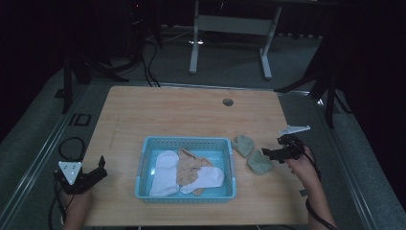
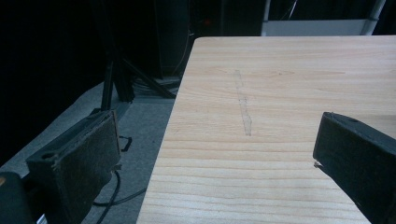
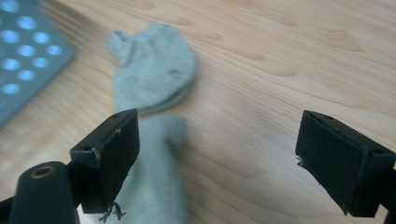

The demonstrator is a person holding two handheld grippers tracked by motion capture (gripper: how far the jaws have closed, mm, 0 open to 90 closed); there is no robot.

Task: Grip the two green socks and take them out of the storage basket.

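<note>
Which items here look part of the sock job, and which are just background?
In play, judging by layout:
blue basket
white socks
tan sock
green socks
right gripper, jaws open beside them

Background:
left gripper, open, idle
table hole
desk frame

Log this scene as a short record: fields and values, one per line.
table: wooden, grommet hole near far edge
basket: light blue, centre front
basket contents: white socks, tan sock
outside basket: two green socks, on table right of basket
left hand-held gripper: open, at front left table edge, holding nothing
right hand-held gripper: open, by the nearer green sock, not gripping it
</note>
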